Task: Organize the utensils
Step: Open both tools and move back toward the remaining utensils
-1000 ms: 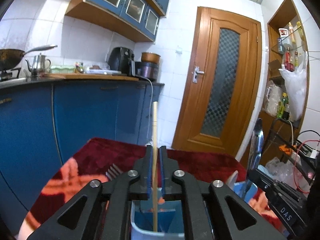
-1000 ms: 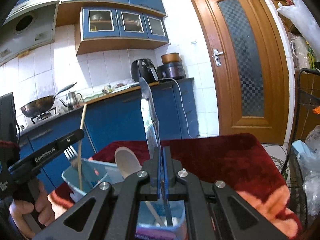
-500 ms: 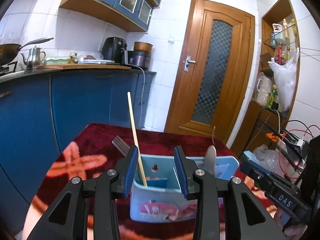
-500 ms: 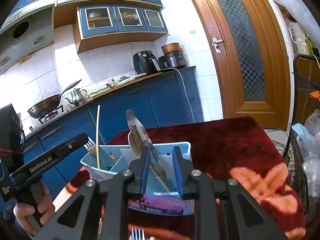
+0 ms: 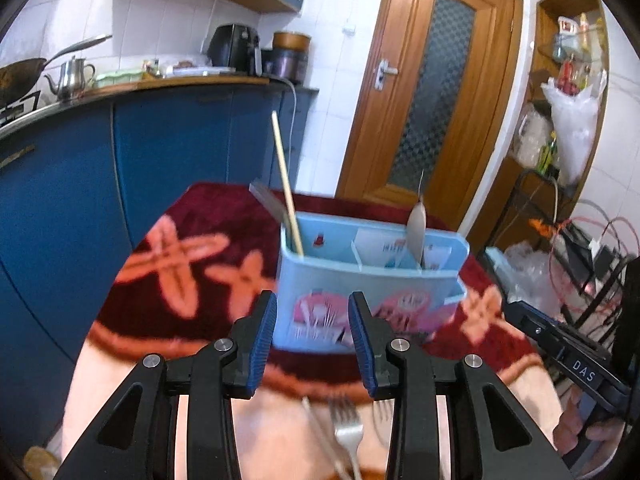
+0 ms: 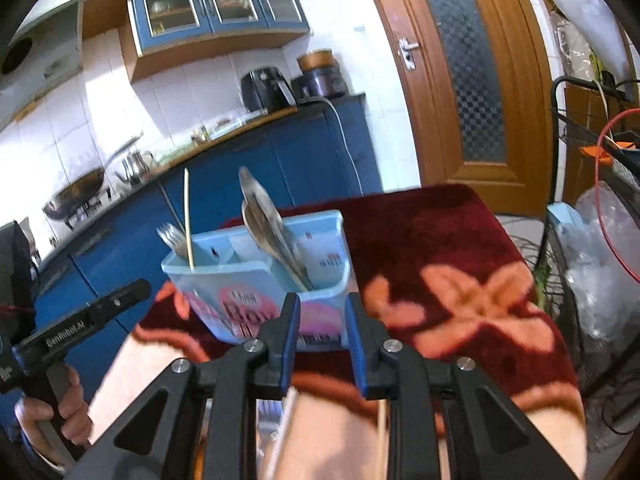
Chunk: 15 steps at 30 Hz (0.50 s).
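A light blue utensil holder [image 5: 372, 280] [image 6: 256, 284] stands on the dark red patterned cloth [image 5: 180, 272]. Its left compartment holds a wooden chopstick [image 5: 285, 188] [image 6: 187, 220] and a fork [image 6: 170, 235]. A spoon and a knife [image 6: 262, 216] lean in a middle compartment, seen edge-on as the spoon [image 5: 416, 228] in the left wrist view. My left gripper [image 5: 313, 304] is open and empty, a short way in front of the holder. My right gripper [image 6: 323, 304] is open and empty, near the holder's right front corner.
Loose forks [image 5: 346, 428] and chopsticks [image 6: 382, 432] lie on the near part of the table under the grippers. Blue kitchen cabinets [image 5: 160, 148] stand behind, a wooden door [image 5: 432, 100] beyond. A wire rack with bags [image 6: 592, 260] stands on the right.
Both grippers have opened and let go: the chopstick and the knife now stand in the holder. Both have drawn back from it and tilted down towards the table.
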Available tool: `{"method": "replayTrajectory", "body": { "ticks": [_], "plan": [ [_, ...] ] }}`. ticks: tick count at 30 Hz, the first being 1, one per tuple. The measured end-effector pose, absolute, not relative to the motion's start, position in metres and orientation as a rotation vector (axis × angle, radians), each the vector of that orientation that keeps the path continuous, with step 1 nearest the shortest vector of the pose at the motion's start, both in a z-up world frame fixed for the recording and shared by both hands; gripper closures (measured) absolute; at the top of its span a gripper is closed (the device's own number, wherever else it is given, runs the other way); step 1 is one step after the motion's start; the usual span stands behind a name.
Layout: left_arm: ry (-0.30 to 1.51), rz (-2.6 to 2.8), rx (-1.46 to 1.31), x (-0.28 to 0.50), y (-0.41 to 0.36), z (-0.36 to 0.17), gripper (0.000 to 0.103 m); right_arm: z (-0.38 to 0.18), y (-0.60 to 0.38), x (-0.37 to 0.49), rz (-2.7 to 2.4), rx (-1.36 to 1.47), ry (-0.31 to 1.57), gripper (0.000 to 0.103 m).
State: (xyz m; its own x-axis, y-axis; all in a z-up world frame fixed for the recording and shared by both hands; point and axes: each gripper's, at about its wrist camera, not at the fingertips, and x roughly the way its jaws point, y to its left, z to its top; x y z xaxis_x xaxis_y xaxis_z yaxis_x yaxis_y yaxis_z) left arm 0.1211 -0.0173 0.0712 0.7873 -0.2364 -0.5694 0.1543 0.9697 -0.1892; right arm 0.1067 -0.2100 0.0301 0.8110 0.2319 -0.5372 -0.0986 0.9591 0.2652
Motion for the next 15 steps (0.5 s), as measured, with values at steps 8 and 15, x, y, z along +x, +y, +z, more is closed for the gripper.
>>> {"method": "replayTrajectory", "body": {
  "ticks": [8, 15],
  "plan": [
    [0.752, -0.228, -0.134, 0.11, -0.019, 0.047, 0.065, -0.005, -0.214, 0.094, 0.152, 0.188, 0.76, 0.075],
    [0.829, -0.258, -0.108, 0.105, -0.032, 0.028, 0.065, -0.023, -0.221, 0.08, 0.166, 0.226, 0.835, 0.071]
  ]
}}
